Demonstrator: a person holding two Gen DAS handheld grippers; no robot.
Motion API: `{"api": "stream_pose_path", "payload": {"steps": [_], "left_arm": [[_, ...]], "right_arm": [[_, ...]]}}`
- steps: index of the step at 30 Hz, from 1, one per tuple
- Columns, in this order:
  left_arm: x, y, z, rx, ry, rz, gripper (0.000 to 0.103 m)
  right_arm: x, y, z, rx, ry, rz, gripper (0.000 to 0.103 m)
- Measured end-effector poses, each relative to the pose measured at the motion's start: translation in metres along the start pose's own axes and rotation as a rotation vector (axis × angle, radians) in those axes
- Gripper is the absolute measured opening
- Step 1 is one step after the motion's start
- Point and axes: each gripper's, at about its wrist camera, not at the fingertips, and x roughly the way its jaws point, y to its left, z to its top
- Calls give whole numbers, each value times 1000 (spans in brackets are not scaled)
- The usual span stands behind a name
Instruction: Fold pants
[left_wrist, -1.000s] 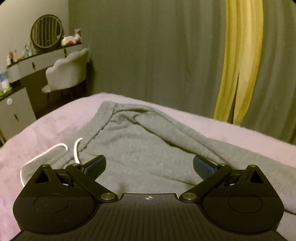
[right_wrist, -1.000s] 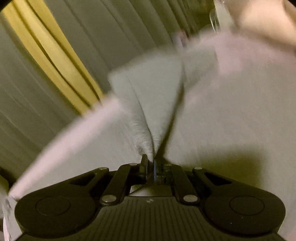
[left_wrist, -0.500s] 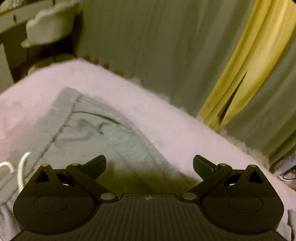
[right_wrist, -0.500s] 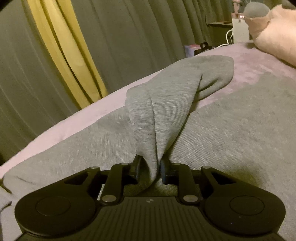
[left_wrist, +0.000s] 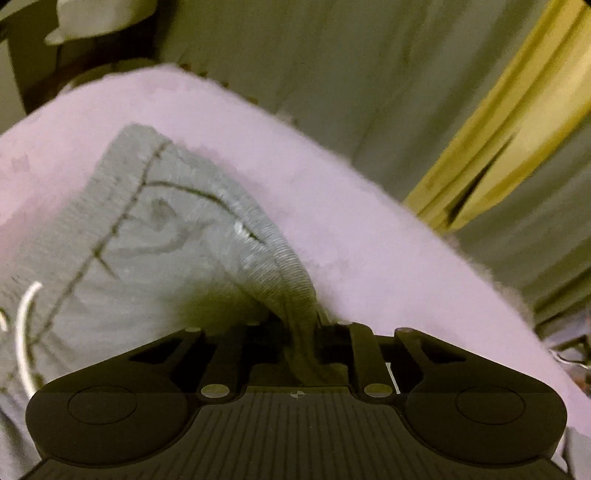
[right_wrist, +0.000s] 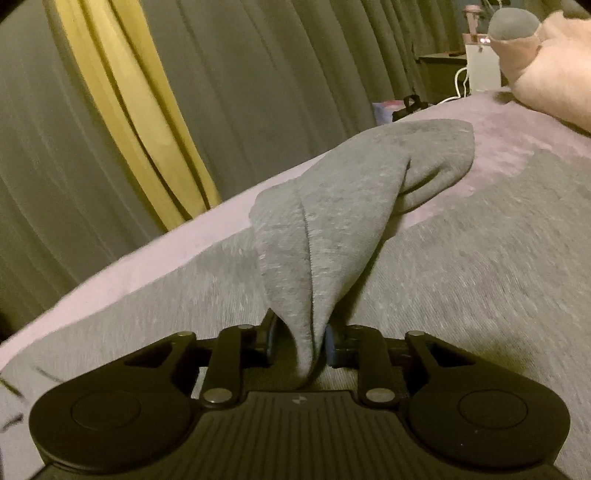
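Grey jersey pants (left_wrist: 155, 236) lie spread on a pale lilac blanket (left_wrist: 354, 229) that covers the bed. In the left wrist view the left gripper (left_wrist: 300, 334) has its fingers drawn together on the ribbed edge of the pants, which bunches into a ridge running up and away from the pinch. A strip of bare blanket lies between that ridge and the far edge of the bed, and beyond it hang the grey-green curtain (left_wrist: 295, 59) and a yellow curtain (left_wrist: 517, 122) at far right. This view alone shows the white drawstring (left_wrist: 26, 325) curling at near left, a dark seam across the cloth, and a pale chair (left_wrist: 99, 18) at far left. In the right wrist view the right gripper (right_wrist: 301, 341) is clamped on a fold of the pants (right_wrist: 317, 229), which rises from the fingers in a peaked cone and droops to the right. The rest of the cloth lies flat to both sides of it, close to the far blanket edge (right_wrist: 184, 243). Only here do a pink pillow (right_wrist: 554, 70) at far right and a dark nightstand (right_wrist: 447, 74) behind the bed appear, with the yellow curtain at far left.
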Motion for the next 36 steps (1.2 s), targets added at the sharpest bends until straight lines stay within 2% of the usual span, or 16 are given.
{"api": "stream_pose_path", "payload": {"steps": [2, 5, 10, 13, 15, 17, 19, 21, 22, 23, 25, 26, 27, 30, 32, 36], "left_arm": [[-25, 5, -7, 29, -19, -23, 17], [-62, 11, -16, 64, -10, -51, 17], [-132, 12, -50, 252, -17, -58, 17], [-156, 27, -80, 267, -23, -75, 17], [-156, 42, -98, 264, -20, -71, 19], [-142, 58, -116, 246, 7, -65, 20], [-123, 73, -139, 234, 70, -15, 21], [-105, 78, -157, 280, 127, 30, 21], [-99, 82, -161, 301, 154, 51, 26], [-95, 86, -163, 305, 168, 66, 29], [-98, 95, -162, 279, 146, 74, 52], [-100, 99, -158, 263, 129, 84, 59], [-103, 103, -153, 250, 109, 101, 69], [-121, 106, -145, 256, 70, 111, 82], [-134, 107, -150, 291, 58, 124, 85], [-148, 116, -153, 348, 64, 127, 89]], "right_arm": [[-2, -8, 4, 53, -18, 34, 10], [-18, -25, 13, 144, -62, 77, 8], [-87, -37, 30, 196, -140, 117, 8], [-125, -41, 27, 154, -140, 99, 8], [-140, -46, 16, 94, -88, 57, 8], [-141, -55, 4, 75, 25, 8, 8], [-134, -67, -6, 90, 143, -63, 9], [-129, -74, -8, 102, 206, -96, 9], [-125, -73, -7, 81, 241, -110, 17], [-126, -72, -5, 73, 249, -131, 30], [-131, -68, 3, 18, 229, -164, 48], [-135, -65, 5, -9, 206, -183, 55], [-140, -59, 9, -50, 169, -202, 58], [-142, -37, 18, -194, 83, -204, 62], [-136, -13, 17, -338, 34, -180, 83], [-87, 32, 7, -660, -5, -237, 87]]}}
